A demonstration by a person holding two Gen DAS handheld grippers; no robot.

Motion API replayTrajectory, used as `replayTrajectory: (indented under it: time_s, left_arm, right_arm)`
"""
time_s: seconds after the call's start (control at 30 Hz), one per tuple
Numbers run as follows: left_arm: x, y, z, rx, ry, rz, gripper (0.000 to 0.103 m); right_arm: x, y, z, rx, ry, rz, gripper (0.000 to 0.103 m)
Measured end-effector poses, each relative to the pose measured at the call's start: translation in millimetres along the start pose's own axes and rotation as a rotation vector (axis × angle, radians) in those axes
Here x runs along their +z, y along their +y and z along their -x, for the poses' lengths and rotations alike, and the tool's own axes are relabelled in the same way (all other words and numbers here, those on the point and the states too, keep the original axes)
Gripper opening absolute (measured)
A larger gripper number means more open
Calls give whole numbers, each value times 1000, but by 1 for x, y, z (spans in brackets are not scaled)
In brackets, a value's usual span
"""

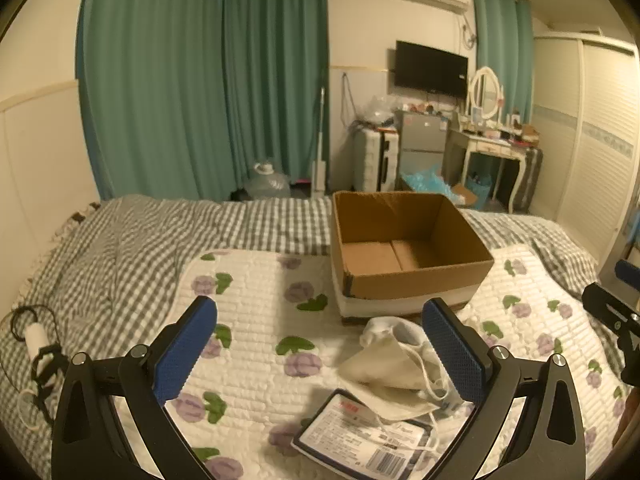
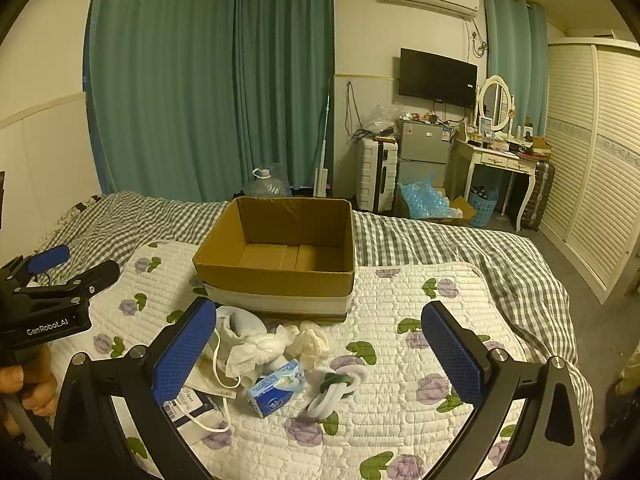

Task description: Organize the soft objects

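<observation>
An open, empty cardboard box [image 1: 404, 276] [image 2: 276, 284] stands on the quilted floral mat [image 1: 248, 320] [image 2: 400, 420]. In front of it lies a heap of soft things: white face masks [image 1: 388, 372] [image 2: 240, 328] on a printed packet [image 1: 360, 440], a knotted white cloth [image 2: 264, 350], a cream cloth [image 2: 314, 342], a blue tissue pack [image 2: 274, 390] and white and green rings [image 2: 338, 388]. My left gripper [image 1: 320, 360] is open above the mat, its right finger beside the masks. My right gripper [image 2: 320, 360] is open over the heap, holding nothing.
The mat lies on a grey checked bedspread [image 1: 120, 248] [image 2: 460, 240]. A white device with a black cord [image 1: 34, 344] lies at the bed's left edge. Beyond the bed are green curtains [image 2: 208, 80], a suitcase, a small fridge and a dressing table [image 2: 504, 160].
</observation>
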State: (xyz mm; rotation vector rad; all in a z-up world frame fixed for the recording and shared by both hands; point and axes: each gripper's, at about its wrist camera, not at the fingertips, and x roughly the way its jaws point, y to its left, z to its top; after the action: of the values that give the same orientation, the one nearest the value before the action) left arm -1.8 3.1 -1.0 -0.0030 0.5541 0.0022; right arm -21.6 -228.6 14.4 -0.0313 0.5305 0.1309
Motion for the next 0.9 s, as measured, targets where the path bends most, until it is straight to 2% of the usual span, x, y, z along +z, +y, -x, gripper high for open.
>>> replayTrajectory:
  time_s: [0.9]
  left_arm:
    - [-2,-1,-2,13,17,-17,103]
  right_arm:
    - [-1,0,1,-1,-3,-2,103]
